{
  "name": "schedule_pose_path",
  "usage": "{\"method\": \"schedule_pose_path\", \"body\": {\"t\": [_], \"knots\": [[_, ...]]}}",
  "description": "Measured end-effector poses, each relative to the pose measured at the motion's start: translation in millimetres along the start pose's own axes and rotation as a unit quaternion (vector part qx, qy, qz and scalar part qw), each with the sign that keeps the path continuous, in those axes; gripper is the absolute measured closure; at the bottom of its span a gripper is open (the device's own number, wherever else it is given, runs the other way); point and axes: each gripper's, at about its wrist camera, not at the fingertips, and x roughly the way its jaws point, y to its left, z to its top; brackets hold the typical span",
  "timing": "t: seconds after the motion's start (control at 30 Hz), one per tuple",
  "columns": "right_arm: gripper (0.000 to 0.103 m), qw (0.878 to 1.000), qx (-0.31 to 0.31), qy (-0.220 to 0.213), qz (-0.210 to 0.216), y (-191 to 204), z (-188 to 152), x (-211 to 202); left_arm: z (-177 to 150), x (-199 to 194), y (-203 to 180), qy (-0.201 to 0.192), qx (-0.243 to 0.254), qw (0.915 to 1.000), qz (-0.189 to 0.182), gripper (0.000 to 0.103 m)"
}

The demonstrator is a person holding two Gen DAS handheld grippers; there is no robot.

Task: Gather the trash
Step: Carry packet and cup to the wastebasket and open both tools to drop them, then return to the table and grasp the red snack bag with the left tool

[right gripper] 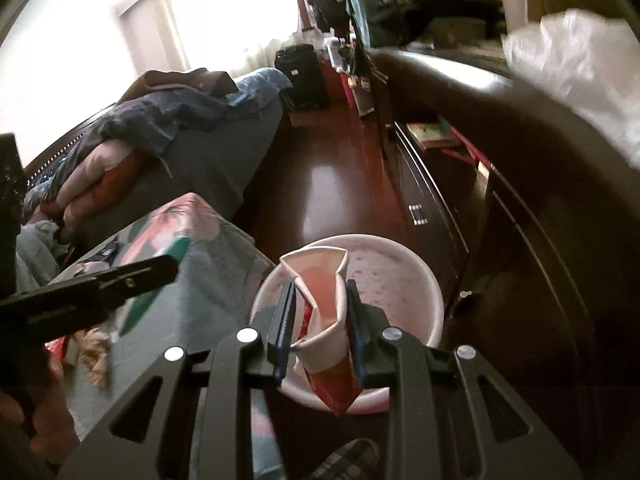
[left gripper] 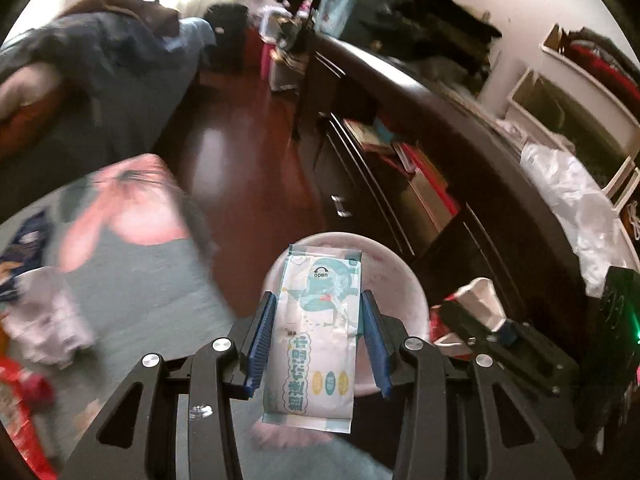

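My left gripper (left gripper: pixel 319 340) is shut on a flat pale-blue wet wipe packet (left gripper: pixel 316 336) and holds it above a round pink bin (left gripper: pixel 404 276) on the floor. My right gripper (right gripper: pixel 320 328) is shut on a crushed red and white paper cup (right gripper: pixel 324 320), also held over the pink bin (right gripper: pixel 400 268). In the left wrist view the right gripper and its cup (left gripper: pixel 480 300) show at the right. In the right wrist view the left gripper's body (right gripper: pixel 92 296) shows at the left.
A table with a floral cloth (left gripper: pixel 132 248) lies to the left, with wrappers and crumpled paper (left gripper: pixel 44 320) on it. A dark cabinet (left gripper: pixel 460 168) with books runs along the right, with a white plastic bag (left gripper: pixel 568 200) on top. A bed (right gripper: pixel 180 132) stands beyond a red-brown floor (right gripper: pixel 320 184).
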Motion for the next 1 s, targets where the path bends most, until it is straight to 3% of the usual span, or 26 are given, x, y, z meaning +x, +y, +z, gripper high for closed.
{"method": "schedule_pose_path", "body": {"t": [0.17,0.23,0.27,0.3,0.37,0.53,0.73,1.0], "knots": [[0.076,1.0,0.012,0.018,0.003,-24.6,5.7,39.3,11.1,53.9,-13.4,0.041,-0.006,0.9991,-0.005,0.059],[0.076,1.0,0.014,0.024,-0.002,-32.2,6.3,54.4,12.8,63.2,-13.4,0.044,-0.011,0.999,-0.005,0.051],[0.075,1.0,0.014,0.026,-0.003,-35.0,5.9,60.5,12.7,65.1,-11.3,0.045,-0.015,0.9989,0.0,0.042],[0.073,1.0,0.013,0.028,-0.003,-36.9,5.3,64.7,13.3,68.7,-10.1,0.045,-0.018,0.9988,0.001,0.024],[0.069,0.999,0.016,0.033,-0.005,-42.1,3.5,74.6,13.9,66.7,-7.0,0.028,-0.029,0.9992,0.002,0.008],[0.066,0.999,0.018,0.043,-0.017,-48.2,-2.4,84.7,17.7,57.0,0.3,0.01,-0.042,0.9989,0.017,0.007],[0.04,0.999,0.005,0.029,-0.043,-38.1,-2.3,63.7,13.0,19.0,14.5,-0.015,-0.07,0.9973,0.013,0.007],[0.013,0.996,-0.027,-0.001,-0.082,3.4,1.3,7.3,-9.8,-62.9,24.9,-0.077,-0.061,0.9939,0.052,0.004]]}}
